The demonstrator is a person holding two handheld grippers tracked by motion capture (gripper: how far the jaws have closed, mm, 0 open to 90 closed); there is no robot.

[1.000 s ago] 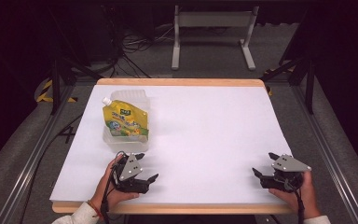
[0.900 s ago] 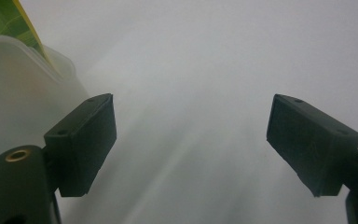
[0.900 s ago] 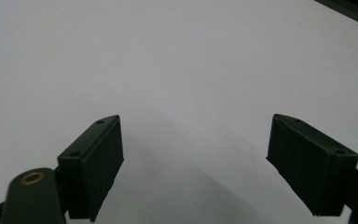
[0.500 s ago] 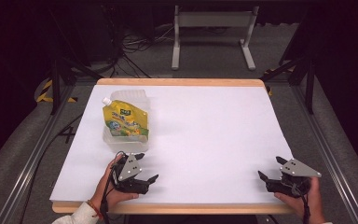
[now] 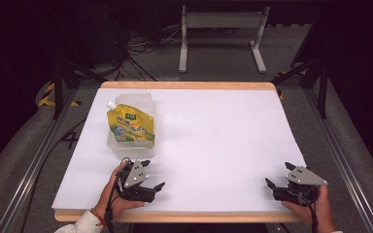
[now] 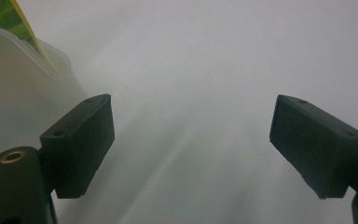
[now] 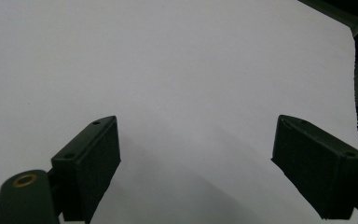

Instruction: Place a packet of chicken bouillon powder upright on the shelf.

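A yellow-green pouch [image 5: 129, 126] with a white spout lies in a clear plastic container [image 5: 119, 146] at the table's left. Just in front of it, a hand holds my left gripper [image 5: 154, 174] near the front edge, jaws wide open with nothing between them. In the left gripper view the container [image 6: 18, 74] and a corner of the pouch [image 6: 9, 16] sit to the upper left of the left gripper [image 6: 191, 144]. At the front right corner rests my right gripper [image 5: 277, 174], also open and empty. The right gripper view shows the right gripper [image 7: 196, 158] over bare white tabletop.
The white table [image 5: 213, 136] has a wooden rim along its front and back. Metal rails run along both sides. Beyond the far edge stand a white frame [image 5: 221, 22] and cables on the dark floor.
The right gripper has slid a little toward the front edge of the table. The left gripper, the pouch and the container have stayed put.
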